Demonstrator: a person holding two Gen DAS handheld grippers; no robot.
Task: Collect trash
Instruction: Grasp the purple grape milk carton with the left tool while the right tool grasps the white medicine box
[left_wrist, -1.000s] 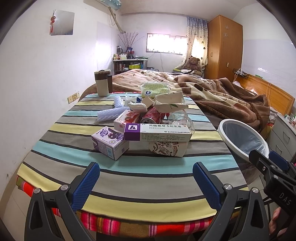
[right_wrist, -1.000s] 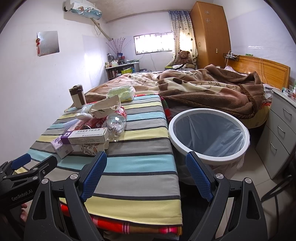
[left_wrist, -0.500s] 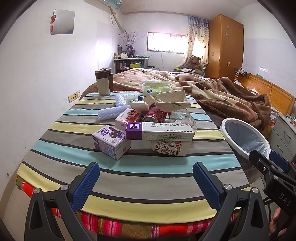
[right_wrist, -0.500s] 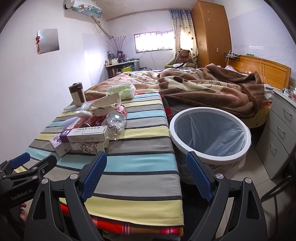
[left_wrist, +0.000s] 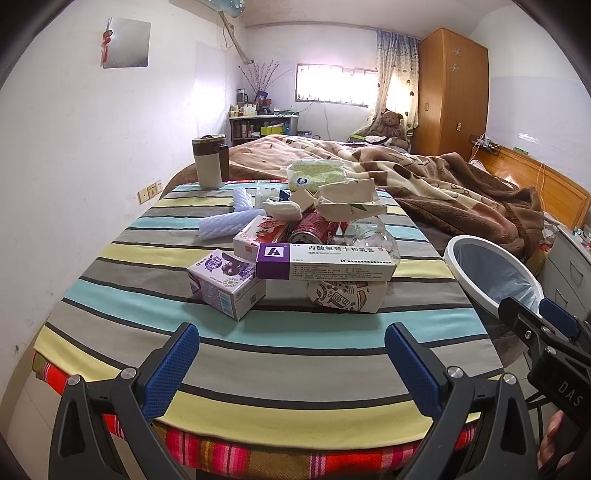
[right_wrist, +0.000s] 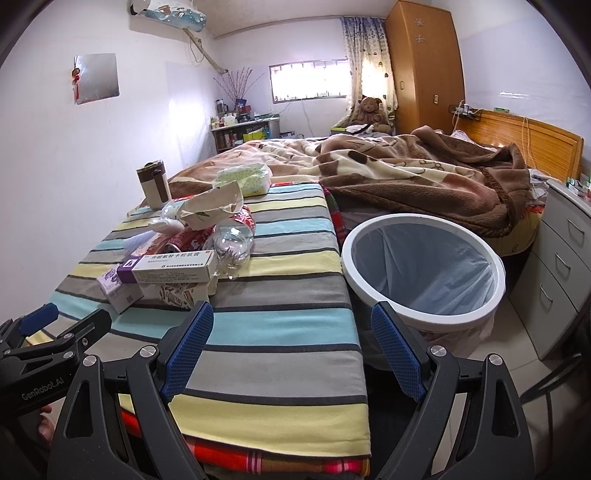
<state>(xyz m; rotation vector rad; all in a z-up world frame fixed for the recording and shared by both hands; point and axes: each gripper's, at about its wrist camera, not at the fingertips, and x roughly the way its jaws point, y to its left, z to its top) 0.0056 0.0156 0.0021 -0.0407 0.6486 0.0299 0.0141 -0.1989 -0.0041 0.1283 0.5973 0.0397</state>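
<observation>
1. Change over the last second: the trash pile sits a touch nearer and larger in the left wrist view than a second ago – both grippers are creeping in toward the bench (left_wrist: 155, 236). Nothing on it has shifted.
2. Left gripper (left_wrist: 291, 363): jaws wide apart, empty, hanging over the near edge of the striped cloth, well short of the pile.
3. Right gripper (right_wrist: 291, 347): jaws also wide apart, empty, aimed between the bench edge and the trash bin (right_wrist: 423, 269).
4. Trash location: clustered mid-bench. Front row is the purple carton (left_wrist: 226, 282), with the long white-and-purple medicine box (left_wrist: 325, 263) resting across it and a patterned paper cup (left_wrist: 345, 296). Behind: red can (left_wrist: 314, 229), clear plastic bottle (left_wrist: 371, 242), torn paper bag (left_wrist: 347, 203).
5. Bin is just beside the bench's right edge, lined, looks empty – no item collected yet.
6. Judgement: still the approach phase. The medicine box is on top and nearest, so it is the likely first pick; lifting it could tip the carton.
</observation>
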